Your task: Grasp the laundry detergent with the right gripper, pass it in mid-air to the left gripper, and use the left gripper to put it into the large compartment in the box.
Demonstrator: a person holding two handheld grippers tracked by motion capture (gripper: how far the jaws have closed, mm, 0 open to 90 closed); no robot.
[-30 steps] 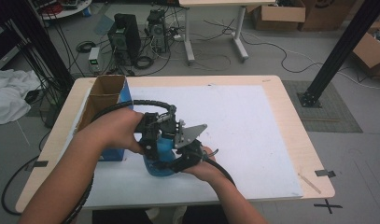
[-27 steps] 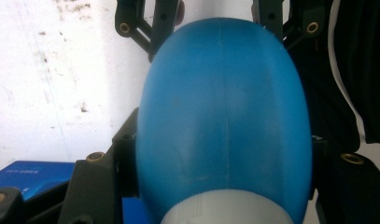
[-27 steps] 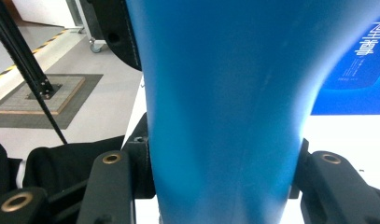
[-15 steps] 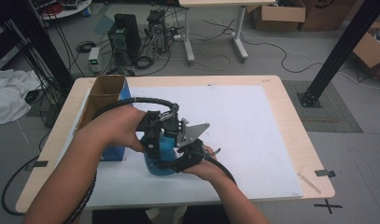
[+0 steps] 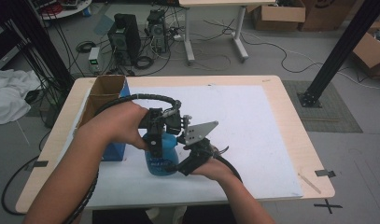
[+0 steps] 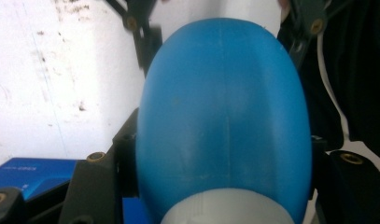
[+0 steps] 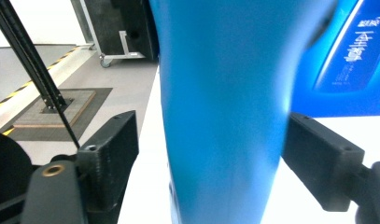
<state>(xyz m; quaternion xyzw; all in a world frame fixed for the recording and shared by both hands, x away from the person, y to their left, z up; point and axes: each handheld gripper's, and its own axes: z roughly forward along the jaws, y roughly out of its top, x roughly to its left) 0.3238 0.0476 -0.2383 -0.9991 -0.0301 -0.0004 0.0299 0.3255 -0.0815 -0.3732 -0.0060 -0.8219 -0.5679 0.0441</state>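
Right gripper (image 5: 180,169), nearest the person's edge of the table (image 5: 290,100), comes at the blue bottle (image 5: 160,154) from low on its right side. In the right gripper view the bottle's body (image 7: 225,112) stands between the two black jaws with a clear gap on the left side and the right jaw just beside its wall; the jaws have just been opening and do not press on it. Left gripper (image 5: 155,140) comes down from above and from the left onto the upper part of the bottle. In the left gripper view the rounded blue body (image 6: 225,121) sits between both jaws, touching on each side, a white part (image 6: 227,210) at the bottom edge: this gripper is clamped on the bottle. Bottle stands upright on the white sheet (image 5: 243,121), toward the front left of the sheet, just right of a blue box (image 5: 114,151). Behind the blue box an open cardboard box (image 5: 103,91) sits along the left edge of the table. Beyond the table: computer towers (image 5: 124,35) and loose cables on the floor, a second table's legs (image 5: 190,32), cardboard boxes (image 5: 276,14) at the far right.
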